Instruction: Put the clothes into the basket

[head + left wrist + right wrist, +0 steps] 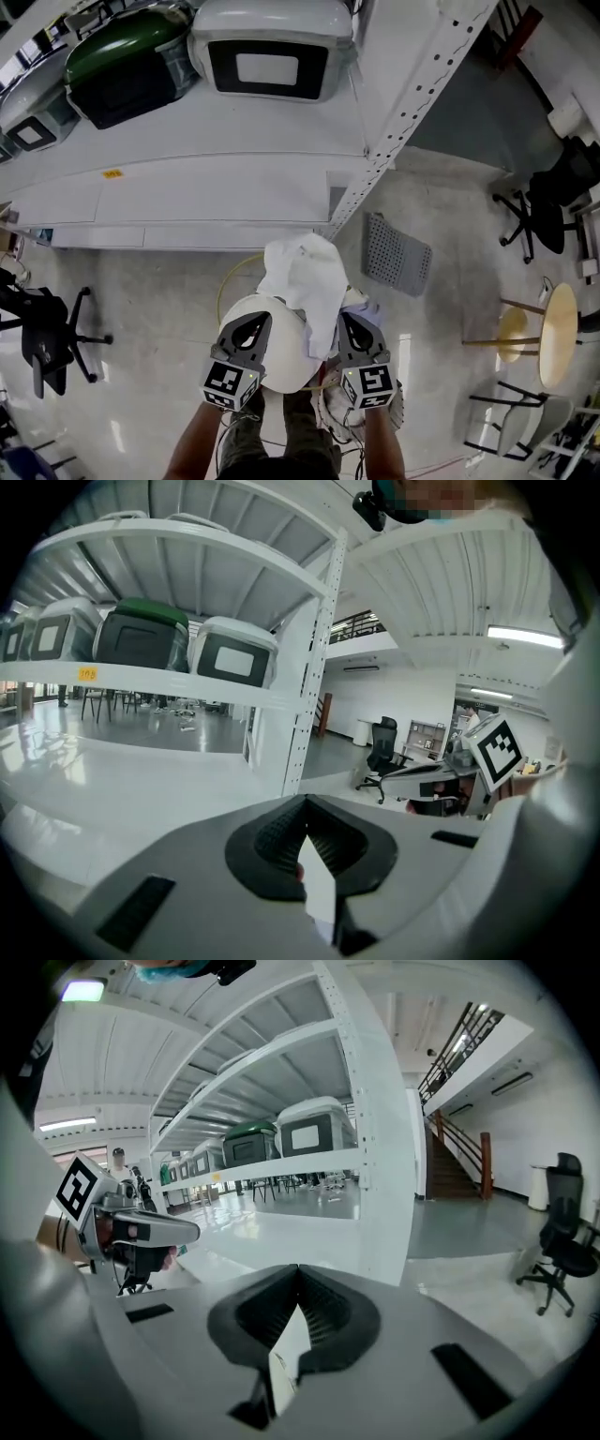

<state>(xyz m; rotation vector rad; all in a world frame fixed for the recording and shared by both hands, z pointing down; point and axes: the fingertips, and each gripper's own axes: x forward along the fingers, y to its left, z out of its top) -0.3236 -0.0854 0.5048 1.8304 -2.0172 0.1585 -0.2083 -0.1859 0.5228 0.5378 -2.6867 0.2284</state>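
**Shelving bay, pale floor: garment held in both grippers, not yet in the basket**

Pale glossy floor (141, 300) runs in front of a white shelf unit (187, 187) loaded with lidded bins (272, 47). The left gripper (246, 328) and right gripper (353, 323) are side by side. Each is clenched on the white cloth (305, 281), and each gripper view shows a sliver of white fabric pinched between closed jaws.

The two-point hold is judged deliberate. It keeps the garment gathered and clear of the floor while it is over the receptacle.

The cloth lies between the grippers, nearer the right one. It is above a round white shape (272, 370) edged by a thin yellow hoop (225, 281). This is probably the basket, but that is unconfirmed.

The cloth's long axis runs away from the person, and its bunched far end points toward the shelf post (403, 122). Whether it hangs free or rests on something cannot be determined.
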